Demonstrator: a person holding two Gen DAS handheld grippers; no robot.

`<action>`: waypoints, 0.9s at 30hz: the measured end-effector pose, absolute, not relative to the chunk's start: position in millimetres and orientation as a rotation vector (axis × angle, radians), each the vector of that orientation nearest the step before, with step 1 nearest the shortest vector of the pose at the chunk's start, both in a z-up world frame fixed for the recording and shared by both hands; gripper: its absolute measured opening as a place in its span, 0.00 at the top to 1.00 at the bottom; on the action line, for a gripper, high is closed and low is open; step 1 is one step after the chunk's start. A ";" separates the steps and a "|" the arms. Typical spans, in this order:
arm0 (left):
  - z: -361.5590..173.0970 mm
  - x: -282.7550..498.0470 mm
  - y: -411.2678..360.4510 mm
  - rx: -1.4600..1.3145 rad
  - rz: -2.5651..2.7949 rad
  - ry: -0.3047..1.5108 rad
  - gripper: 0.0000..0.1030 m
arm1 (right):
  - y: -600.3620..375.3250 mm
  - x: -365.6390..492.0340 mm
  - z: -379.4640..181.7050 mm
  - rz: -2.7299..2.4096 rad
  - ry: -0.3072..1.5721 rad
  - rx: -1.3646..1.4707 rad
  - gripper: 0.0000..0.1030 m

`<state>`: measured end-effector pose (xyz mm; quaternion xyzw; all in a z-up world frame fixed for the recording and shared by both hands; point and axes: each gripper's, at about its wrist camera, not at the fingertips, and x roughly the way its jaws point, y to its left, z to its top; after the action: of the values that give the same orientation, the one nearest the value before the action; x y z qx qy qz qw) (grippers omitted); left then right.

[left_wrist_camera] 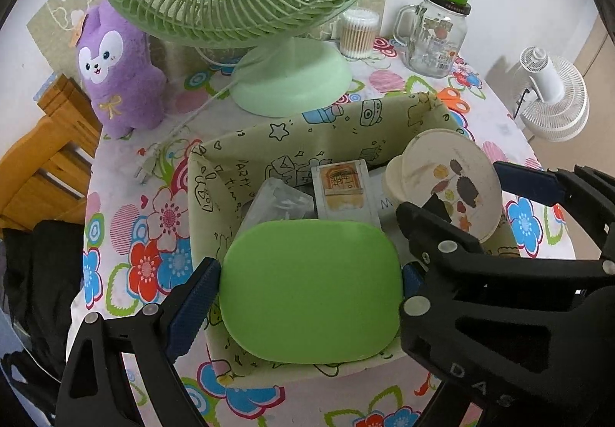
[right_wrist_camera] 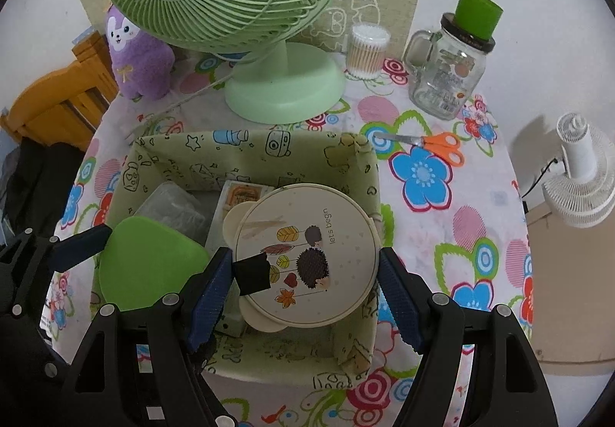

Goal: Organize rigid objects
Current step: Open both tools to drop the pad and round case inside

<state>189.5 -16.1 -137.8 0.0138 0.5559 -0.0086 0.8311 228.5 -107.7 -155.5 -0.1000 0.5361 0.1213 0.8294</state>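
A fabric bin (right_wrist_camera: 184,157) sits near the middle of the table (right_wrist_camera: 480,204). Over its left part a flat lid (left_wrist_camera: 311,288) is held between the left gripper (left_wrist_camera: 311,284) fingers; over its right part a round box (right_wrist_camera: 307,254) sits between the right gripper (right_wrist_camera: 307,281) fingers. Deeper in the bin lie a bag (right_wrist_camera: 169,207) and what may be a small carton (left_wrist_camera: 340,188). Beyond the bin stands a desk fan (right_wrist_camera: 284,88), a plush toy (right_wrist_camera: 138,57) to its left, a swab tub (right_wrist_camera: 367,50) and jar (right_wrist_camera: 449,77) to its right. Scissors (right_wrist_camera: 434,144) lie right of the bin.

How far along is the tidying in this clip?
Done: a small picture box and a clear bag lie in the fabric bin. In hand: left hand-held gripper holds the green lid, right the hedgehog lid. Left: scissors outside.
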 end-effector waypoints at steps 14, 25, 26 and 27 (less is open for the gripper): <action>-136.7 193.4 -12.4 0.017 -0.013 1.181 0.08 | -98.9 230.9 -148.2 0.290 1.089 -0.217 0.07; -138.8 203.0 -37.7 0.043 -0.071 1.172 0.08 | -132.4 229.5 -142.8 0.208 1.090 -0.172 0.07; -139.8 203.8 -40.3 0.048 -0.075 1.173 0.08 | -135.7 229.7 -143.7 0.202 1.093 -0.167 0.07; -140.2 204.2 -43.2 0.061 -0.075 1.168 0.08 | -139.1 229.6 -144.9 0.194 1.097 -0.161 0.07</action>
<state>204.2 -43.2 -140.2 0.0288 0.5511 -0.0356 0.8332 229.6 -139.1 -144.9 -0.0763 0.5200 0.0920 0.8458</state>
